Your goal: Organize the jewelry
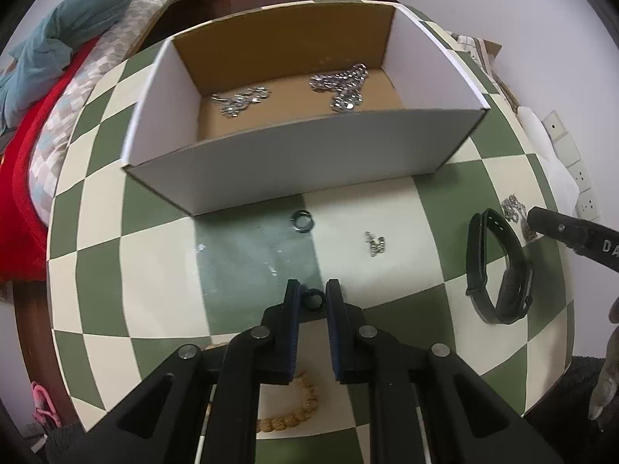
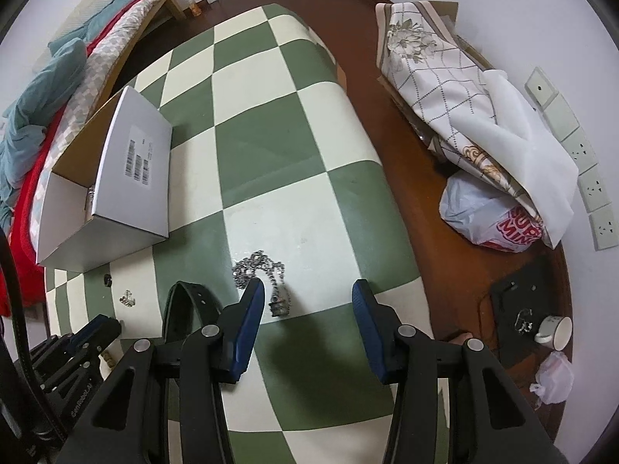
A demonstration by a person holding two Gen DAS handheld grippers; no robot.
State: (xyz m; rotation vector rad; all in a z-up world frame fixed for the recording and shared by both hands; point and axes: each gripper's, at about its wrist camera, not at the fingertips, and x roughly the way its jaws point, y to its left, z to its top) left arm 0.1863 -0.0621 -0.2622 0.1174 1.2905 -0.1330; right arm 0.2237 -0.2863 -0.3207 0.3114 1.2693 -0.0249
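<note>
Left gripper [image 1: 313,297] pinches a small dark ring [image 1: 312,298] at lower centre, jaws nearly together on it; likely light, hard, slippery, so take it across the band. Right gripper [image 2: 308,297] is spread wide over a limp silver chain [image 2: 260,270], best scooped at the bunch. Count: two rings (second ring [image 1: 302,221] near the box [image 1: 294,162]), two chain piles inside, one watch band [image 1: 499,270].

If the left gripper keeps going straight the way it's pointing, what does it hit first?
Probably the dark ring lying on the table ahead of the left gripper, then the box wall behind it. Depth is uncertain.
</note>
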